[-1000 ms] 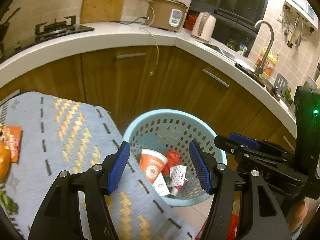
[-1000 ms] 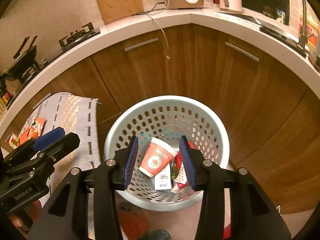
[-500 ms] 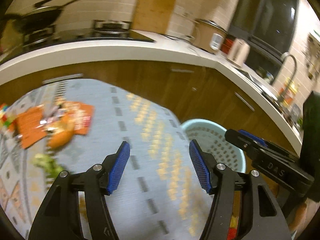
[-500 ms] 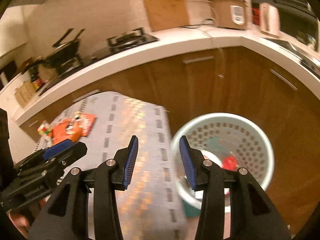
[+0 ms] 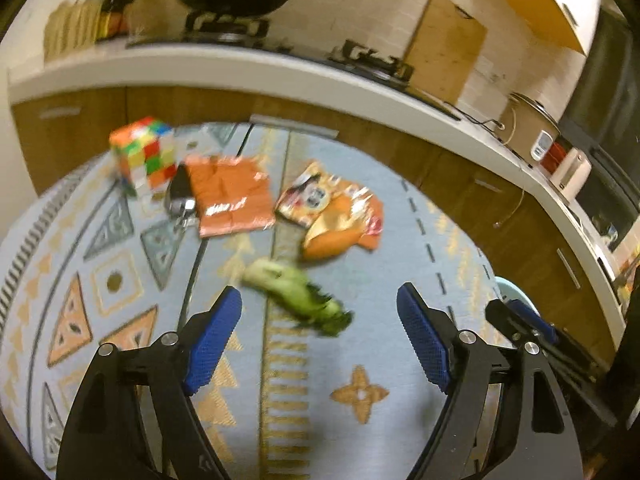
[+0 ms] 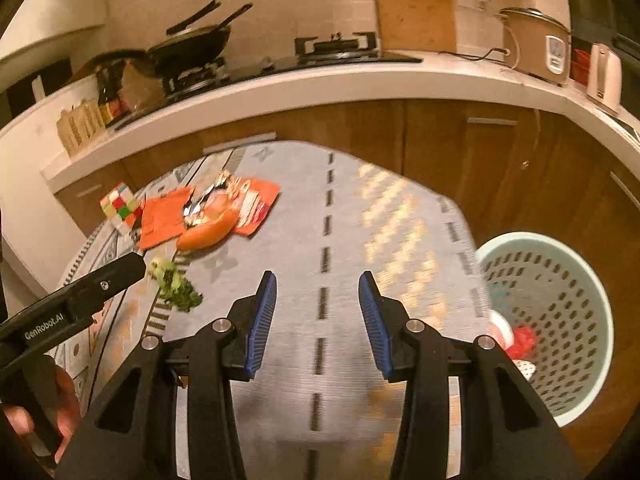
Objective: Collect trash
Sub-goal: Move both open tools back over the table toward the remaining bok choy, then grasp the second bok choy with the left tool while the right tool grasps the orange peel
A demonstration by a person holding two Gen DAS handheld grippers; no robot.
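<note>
The left gripper fingers are opening, empty, with the vegetable scrap at 12 o'clock on the tabletop. The right gripper fingers stand parted and empty; the basket sits at 3 o'clock.

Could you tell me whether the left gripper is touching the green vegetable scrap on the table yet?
Apart. In the left wrist view the left gripper hangs over the cloth, jaws opening, and the green vegetable scrap lies beyond the pads with cloth showing between.
</note>
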